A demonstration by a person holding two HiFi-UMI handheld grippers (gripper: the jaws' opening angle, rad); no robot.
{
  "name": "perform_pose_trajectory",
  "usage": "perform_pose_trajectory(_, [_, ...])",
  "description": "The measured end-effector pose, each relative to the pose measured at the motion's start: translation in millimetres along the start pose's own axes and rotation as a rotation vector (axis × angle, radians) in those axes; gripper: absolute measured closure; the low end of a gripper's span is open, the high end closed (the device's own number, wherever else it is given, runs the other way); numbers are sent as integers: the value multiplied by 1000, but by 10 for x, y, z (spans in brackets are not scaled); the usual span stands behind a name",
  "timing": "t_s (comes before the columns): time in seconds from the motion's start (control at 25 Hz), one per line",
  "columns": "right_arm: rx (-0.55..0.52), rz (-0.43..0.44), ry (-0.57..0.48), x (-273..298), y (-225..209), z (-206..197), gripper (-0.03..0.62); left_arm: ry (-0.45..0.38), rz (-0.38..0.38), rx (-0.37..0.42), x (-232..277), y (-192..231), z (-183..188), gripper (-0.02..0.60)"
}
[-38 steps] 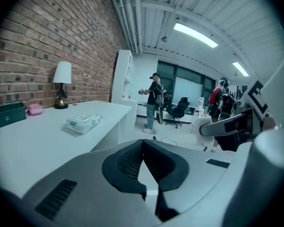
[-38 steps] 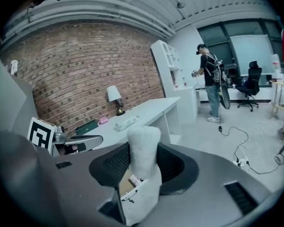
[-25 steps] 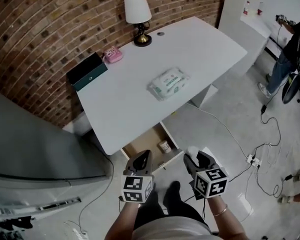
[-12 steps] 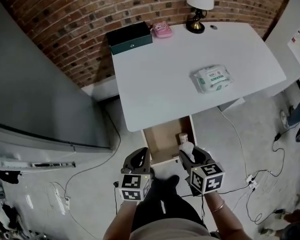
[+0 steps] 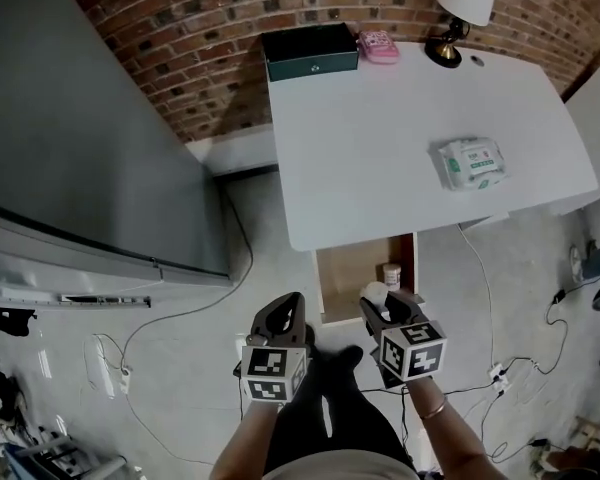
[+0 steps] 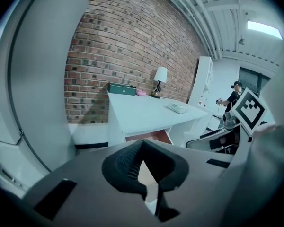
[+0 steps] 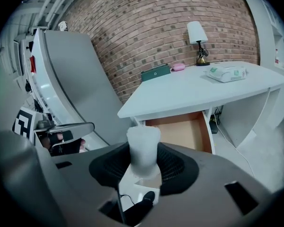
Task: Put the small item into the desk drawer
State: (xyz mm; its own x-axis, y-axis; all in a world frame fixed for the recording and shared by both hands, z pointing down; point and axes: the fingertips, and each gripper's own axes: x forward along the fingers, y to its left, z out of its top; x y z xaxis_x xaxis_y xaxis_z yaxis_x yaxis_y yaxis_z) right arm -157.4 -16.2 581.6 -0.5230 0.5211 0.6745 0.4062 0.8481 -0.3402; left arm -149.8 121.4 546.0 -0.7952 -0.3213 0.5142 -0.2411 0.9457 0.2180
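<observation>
My right gripper [image 5: 384, 310] is shut on a small white frosted bottle [image 5: 375, 293], held upright just in front of the open desk drawer [image 5: 357, 268]. In the right gripper view the bottle [image 7: 143, 144] stands between the black pads, with the drawer's brown bottom [image 7: 182, 132] beyond it under the white desk [image 7: 199, 86]. A small jar [image 5: 391, 274] stands inside the drawer at its right side. My left gripper [image 5: 283, 315] hangs left of the drawer, its jaws together with nothing between them [image 6: 142, 161].
On the desk [image 5: 380, 148] are a dark green box [image 5: 310, 50], a pink item [image 5: 378, 45], a lamp [image 5: 462, 8] and a pack of wipes [image 5: 472, 163]. A large grey cabinet [image 5: 80, 148] stands left. Cables [image 5: 185, 313] lie on the floor.
The view has swung so that the desk and open drawer sit straight ahead of both grippers, and closer. The right gripper keeps its hold on the white bottle; the left stays shut.
</observation>
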Motion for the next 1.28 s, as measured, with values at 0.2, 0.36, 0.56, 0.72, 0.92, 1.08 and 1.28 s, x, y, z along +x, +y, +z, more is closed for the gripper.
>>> perform_pose_trajectory(0.2, [-9, -5, 31, 399, 73, -136, 416, 12, 14, -22, 47, 305, -228, 561])
perform_pose_trajectory(0.36, [-10, -5, 67, 725, 70, -241, 416, 36, 24, -51, 100, 495, -437, 561])
perform_pose_trajectory(0.56, [-35, -30, 121, 1172, -8, -439, 416, 49, 25, -54, 236, 682, -692, 561])
perform_pose_trajectory(0.72, [-59, -56, 146, 1485, -70, -515, 416, 57, 30, -56, 358, 843, -827, 561])
perform_pose_trajectory(0.92, [-68, -59, 167, 1879, -135, -567, 416, 59, 50, -70, 518, 1073, -940, 561])
perform_pose_trajectory(1.08, [-86, -69, 203, 2175, -221, -673, 416, 66, 78, -88, 647, 1257, -1049, 561])
perform_pose_trajectory(1.28, [-98, -96, 237, 2485, -374, -743, 416, 86, 93, -98, 809, 1375, -1185, 561])
